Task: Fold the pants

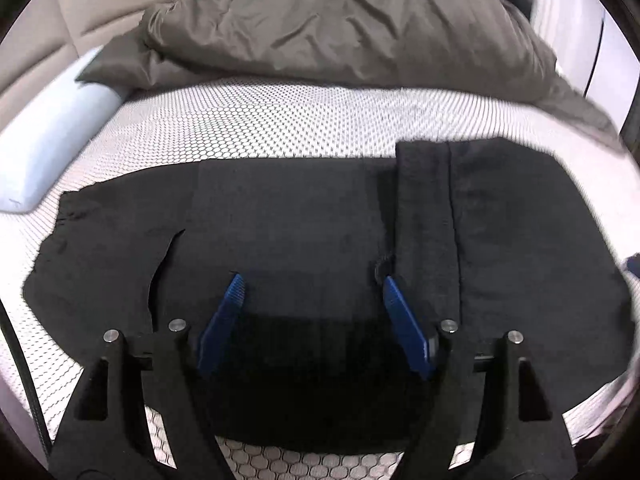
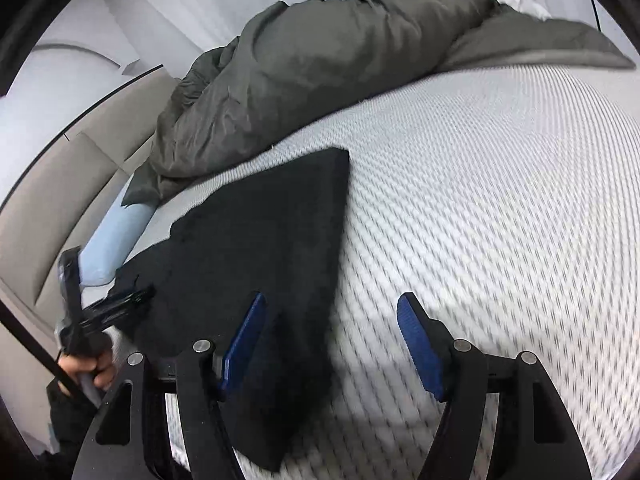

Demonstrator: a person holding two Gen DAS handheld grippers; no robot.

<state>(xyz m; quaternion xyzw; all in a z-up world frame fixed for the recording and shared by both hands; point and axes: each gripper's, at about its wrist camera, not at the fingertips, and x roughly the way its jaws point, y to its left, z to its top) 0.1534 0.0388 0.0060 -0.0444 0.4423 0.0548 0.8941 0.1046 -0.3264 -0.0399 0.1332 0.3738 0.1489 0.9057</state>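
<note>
1. Left wrist view: black pants spread flat across the near part of the patterned mattress, already partly folded, with a doubled band of cloth lying over the right half. Grey duvet bunched at the far side, pale blue pillow far left.
2. Left gripper hovering over the middle of the pants, blue fingers wide apart, nothing between them.
3. Right wrist view: pants seen from the right end, folded corner pointing far, near edge running under the camera. Left gripper also visible at near left, over the pants' left part.
4. Right gripper spread apart, empty; left finger over the cloth edge, right finger over bare mattress.
5. Handling, judged: soft, thick, fleece-like cloth, light, limp, no stiffness; likely to sag and drag if lifted by one point. Not slippery, not fragile.
6. Best hold, judged: pinch all layers at the outer edge or corners, one gripper per corner, lift low and carry over.
</note>
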